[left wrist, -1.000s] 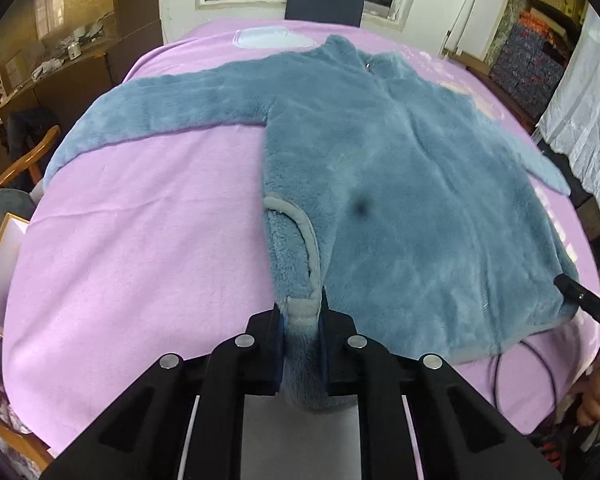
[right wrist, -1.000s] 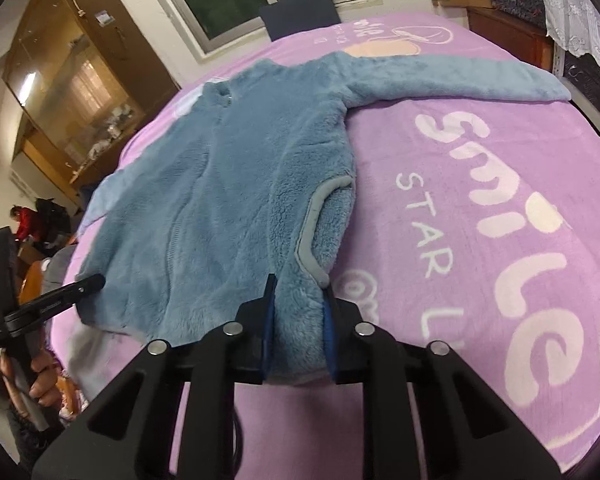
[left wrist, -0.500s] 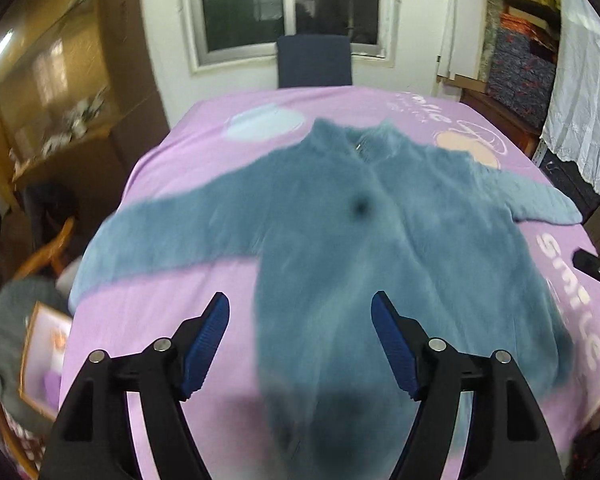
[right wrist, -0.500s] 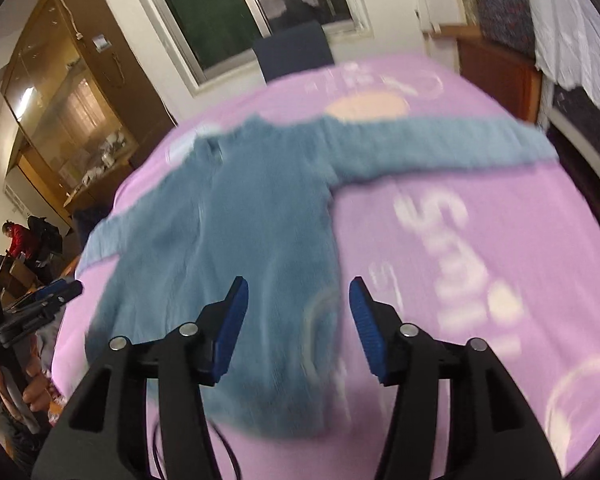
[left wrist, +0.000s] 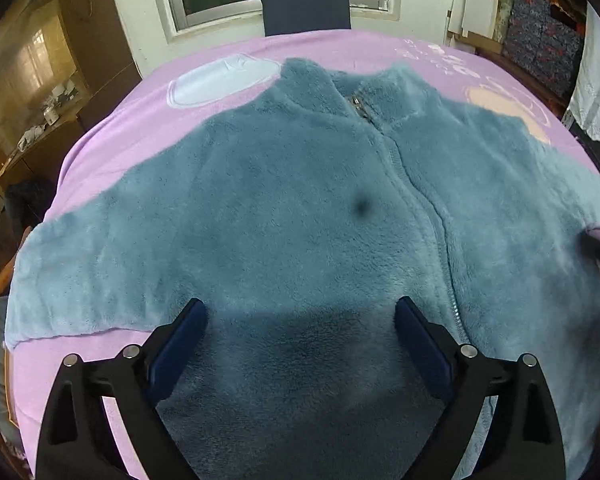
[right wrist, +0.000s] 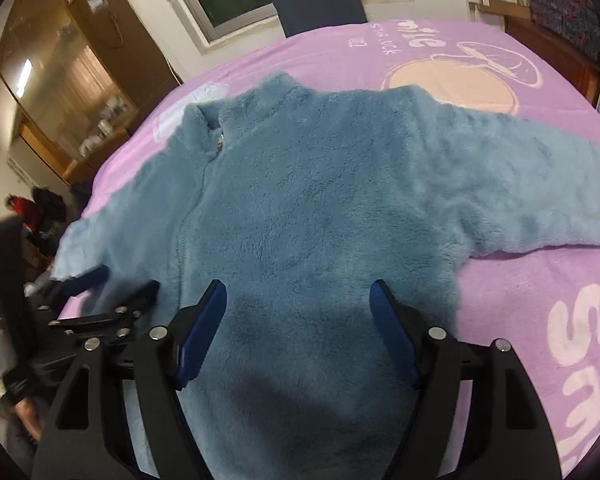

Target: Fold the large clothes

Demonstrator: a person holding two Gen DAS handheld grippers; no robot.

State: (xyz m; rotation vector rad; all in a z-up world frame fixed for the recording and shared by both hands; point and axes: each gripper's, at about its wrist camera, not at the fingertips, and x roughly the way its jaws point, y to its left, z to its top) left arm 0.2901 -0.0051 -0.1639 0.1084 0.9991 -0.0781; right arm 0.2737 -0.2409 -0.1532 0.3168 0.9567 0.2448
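Garment: a blue fleece jacket (left wrist: 300, 208) lies front-up and zipped on the counter (right wrist: 520, 312), collar towards the window, both sleeves stretched out to the sides.
Left tongs (left wrist: 300, 326): spread wide, holding nothing — poised above the jacket's lower body.
Right tongs (right wrist: 298, 308): likewise spread and empty, above the body on the side of the right sleeve (right wrist: 540, 184).
Progress: the jacket looks laid out flat, but no fold shows yet; sleeves and body are all left to do, as I judge it.
Surface: a purple printed cloth (left wrist: 112, 152) covers the counter — pale lettering and round motifs on it.
Room: a dark chair (left wrist: 306, 8) at the far edge under a window, a wooden cabinet (right wrist: 60, 80) to the left.
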